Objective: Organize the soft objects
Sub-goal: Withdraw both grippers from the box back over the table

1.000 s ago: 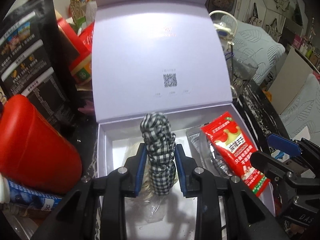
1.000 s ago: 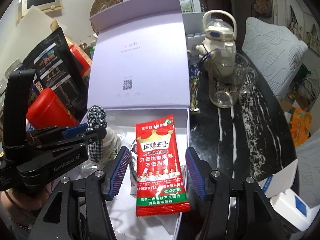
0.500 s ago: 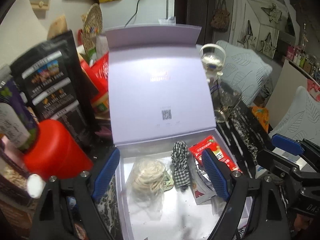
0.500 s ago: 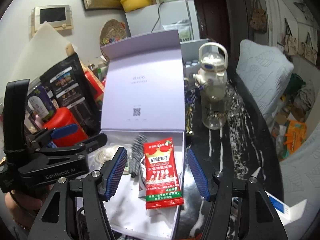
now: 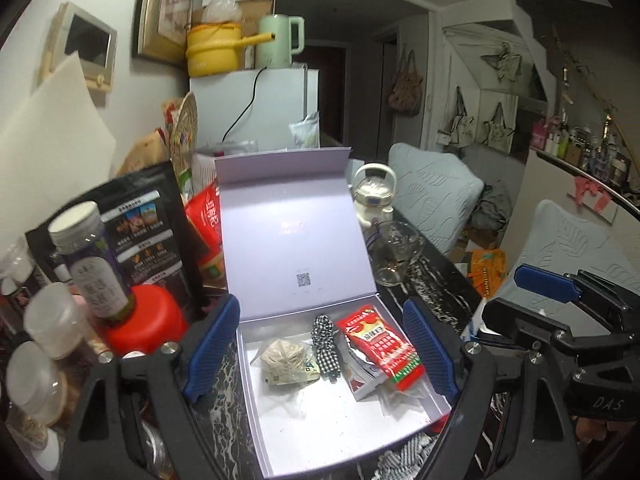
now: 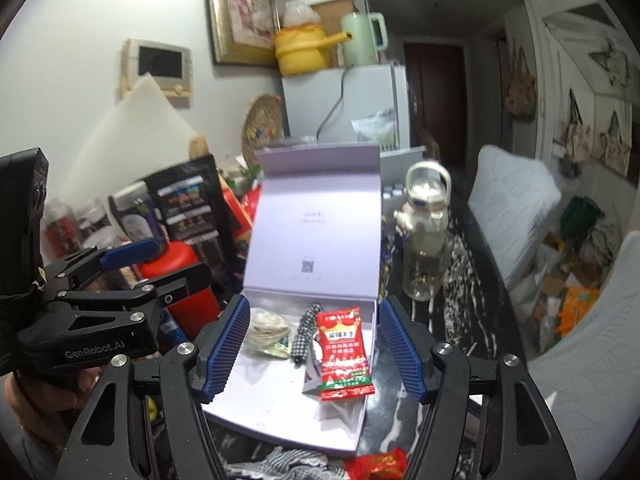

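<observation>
I see bare floor in the near half of the box point(image 5: 304, 432); its upright lid point(image 5: 292, 236) and the red canister point(image 5: 152, 320) block the back and left.

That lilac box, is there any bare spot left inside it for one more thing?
Yes. The near half of the box floor is bare, bordered by the near wall and the two side walls. The far half is crowded: a bagged cord bundle, a checked scrunchie and a red snack packet sit side by side. Outside the left wall, jars and bags leave no room.

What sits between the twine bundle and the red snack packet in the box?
The checkered scrunchie lies between the twine bundle and the red packet, close beside both. Both wrist views show it.
</observation>
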Demonstrator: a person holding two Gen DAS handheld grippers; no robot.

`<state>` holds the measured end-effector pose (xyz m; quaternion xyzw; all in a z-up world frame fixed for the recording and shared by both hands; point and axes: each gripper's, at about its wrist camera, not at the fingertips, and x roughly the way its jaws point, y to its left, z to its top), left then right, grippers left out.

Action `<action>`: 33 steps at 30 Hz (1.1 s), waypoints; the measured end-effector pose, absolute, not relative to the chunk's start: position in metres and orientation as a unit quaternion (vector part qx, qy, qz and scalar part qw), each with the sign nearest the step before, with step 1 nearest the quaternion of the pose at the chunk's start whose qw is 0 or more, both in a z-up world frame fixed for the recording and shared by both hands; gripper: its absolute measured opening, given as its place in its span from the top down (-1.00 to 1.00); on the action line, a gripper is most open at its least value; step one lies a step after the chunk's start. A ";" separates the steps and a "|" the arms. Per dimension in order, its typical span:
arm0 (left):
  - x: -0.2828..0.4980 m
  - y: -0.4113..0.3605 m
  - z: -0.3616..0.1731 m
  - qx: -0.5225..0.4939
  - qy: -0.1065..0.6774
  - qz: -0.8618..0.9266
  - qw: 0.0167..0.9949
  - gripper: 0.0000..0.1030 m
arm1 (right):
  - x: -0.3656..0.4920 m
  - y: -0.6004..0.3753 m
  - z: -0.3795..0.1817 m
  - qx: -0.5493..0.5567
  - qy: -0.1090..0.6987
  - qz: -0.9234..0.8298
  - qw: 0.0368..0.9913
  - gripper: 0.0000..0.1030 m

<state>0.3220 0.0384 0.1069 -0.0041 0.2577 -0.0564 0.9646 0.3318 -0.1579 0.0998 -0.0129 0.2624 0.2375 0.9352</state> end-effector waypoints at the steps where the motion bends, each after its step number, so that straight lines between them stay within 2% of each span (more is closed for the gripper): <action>1: 0.317 0.038 0.109 -0.003 0.255 -0.057 0.965 -0.63 | 0.323 -0.160 0.104 -0.012 0.254 0.238 0.937 -0.32; 8: 0.269 0.036 0.124 0.011 0.229 -0.064 0.971 -0.63 | 0.280 -0.170 0.116 -0.016 0.225 0.243 0.944 -0.38; 16: 0.236 0.032 0.119 0.007 0.234 -0.089 0.968 -0.63 | 0.235 -0.179 0.112 -0.018 0.211 0.241 0.947 -0.44; 25: 0.210 0.025 0.090 0.004 0.258 -0.121 0.959 -0.63 | 0.205 -0.183 0.084 -0.035 0.231 0.218 0.948 -0.45; 33: 0.198 0.014 0.049 0.005 0.295 -0.140 0.945 -0.63 | 0.197 -0.191 0.045 -0.025 0.279 0.202 0.939 -0.45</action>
